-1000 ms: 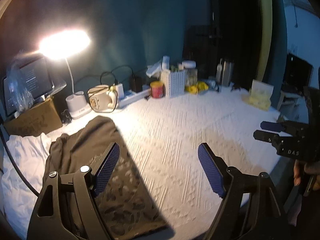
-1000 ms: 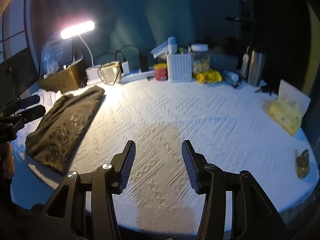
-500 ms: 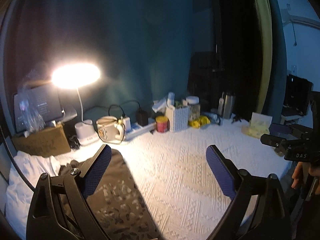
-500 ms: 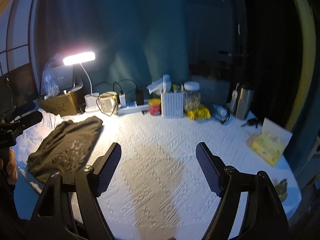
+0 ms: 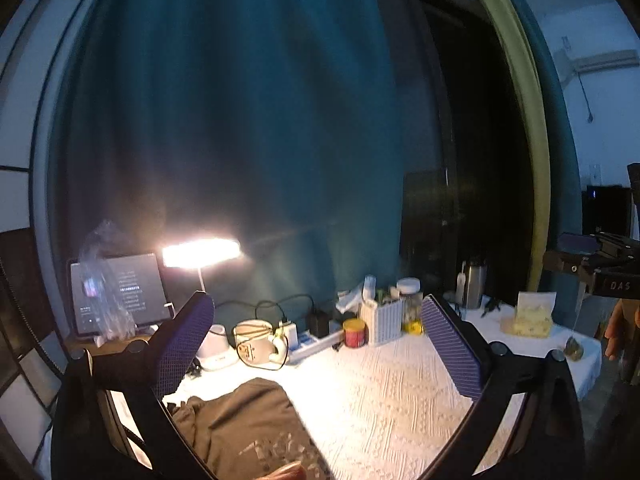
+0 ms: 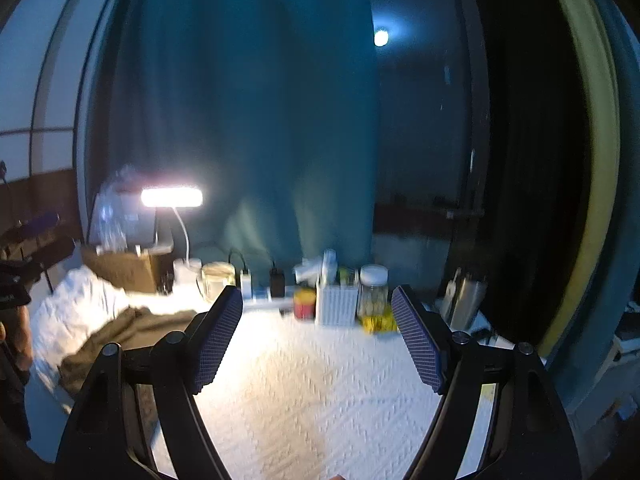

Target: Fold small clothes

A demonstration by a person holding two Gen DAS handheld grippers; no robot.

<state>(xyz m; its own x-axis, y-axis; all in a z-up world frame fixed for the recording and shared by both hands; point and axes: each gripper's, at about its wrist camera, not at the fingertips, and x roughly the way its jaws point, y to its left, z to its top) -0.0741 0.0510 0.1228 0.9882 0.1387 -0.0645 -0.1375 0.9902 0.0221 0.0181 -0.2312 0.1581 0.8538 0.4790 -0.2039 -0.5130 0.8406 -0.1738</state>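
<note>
Both tools have lifted and tipped up since a second ago; left tool point(image 5: 316, 344) and right tool point(image 6: 318, 340) have just been opening, empty. Garment point(image 5: 244, 428) lies folded at table point(image 5: 384, 392) edge; a careless sweep could drag it off.

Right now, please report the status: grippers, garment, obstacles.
Left gripper and right gripper open, empty. Dark garment lying folded on white cloth. Nothing in the way.

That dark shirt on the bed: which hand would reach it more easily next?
Probably the left. The shirt lies just below the open left tool. From the open right tool it lies far off to the side, past bare bed.
</note>
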